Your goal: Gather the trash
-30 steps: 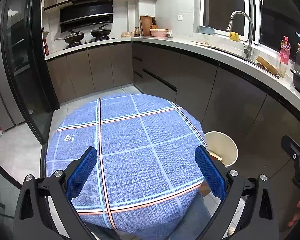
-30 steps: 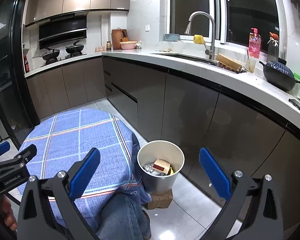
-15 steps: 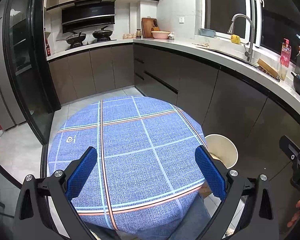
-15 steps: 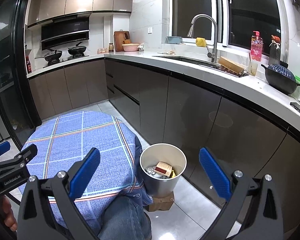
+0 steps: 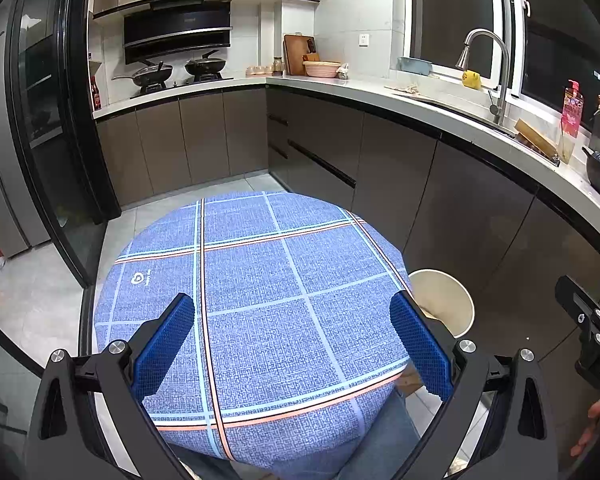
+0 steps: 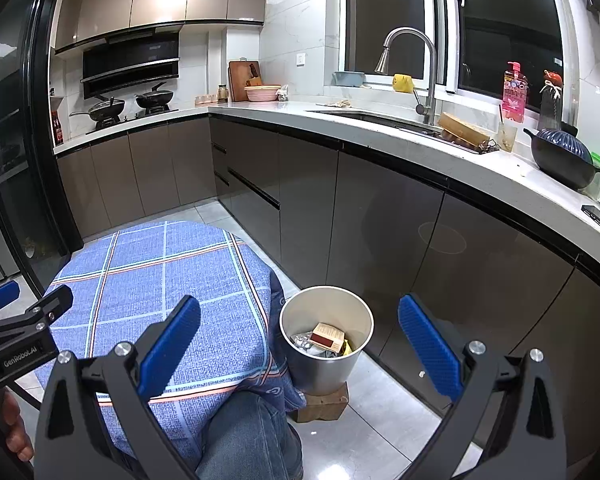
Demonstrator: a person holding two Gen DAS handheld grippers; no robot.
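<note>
the left gripper [image 5: 290,344] hangs over a round table draped in a blue plaid cloth [image 5: 252,280], its two blue-padded fingers [image 5: 162,350] spread wide with nothing between them; the cloth below it shows only its stripes and a small white logo. the right gripper [image 6: 296,348] is likewise spread wide and holds nothing, and it sits off the table's right edge, above the floor

the trash lies in one metal bin [image 6: 325,366] that stands on a small brown block [image 6: 323,405] on the tiled floor, just beside the table's hanging cloth and close to the dark cabinet fronts. in the right wrist view the bin shows between the two open fingers, below and ahead of them, apart from both. inside it i count one tan and red carton [image 6: 327,336], one crumpled silver piece [image 6: 302,339] and a sliver of yellow wrapper [image 6: 346,347]; anything deeper is hidden. from the left wrist view only the bin's pale rim [image 5: 440,300] peeks out just past the right finger, its contents out of sight

counted: two grippers, one bin, one table. on the far stove sit two dark pans [image 6: 130,105], one tap [image 6: 410,68] arches over the sink, and one pink bottle [image 6: 514,92] stands by the window
</note>
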